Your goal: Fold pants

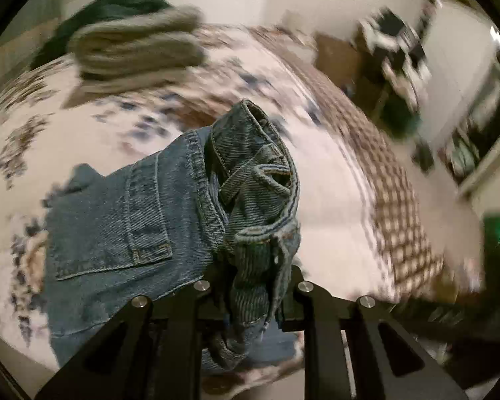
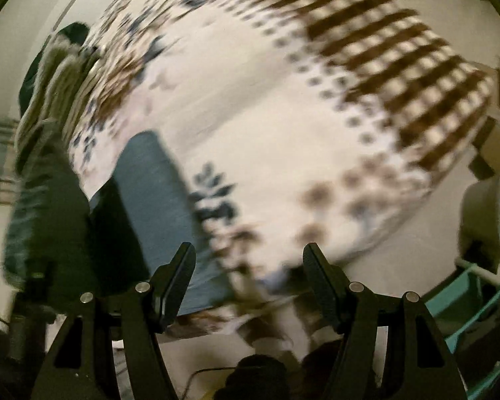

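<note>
A floral, brown-checked bedspread (image 1: pixel 333 180) fills a blurred room; left gripper (image 1: pixel 253 286) clamps bunched denim pants (image 1: pixel 170 206), right gripper (image 2: pixel 249 283) gapes empty.

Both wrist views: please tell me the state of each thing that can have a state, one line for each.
jeans: bunched at the waistband, lifted, not yet folded.
left gripper: shut on the jeans' waistband.
right gripper: open, holding nothing.
stack of clothes: folded, lying on the bed.
bedspread: spread flat over the bed.
</note>
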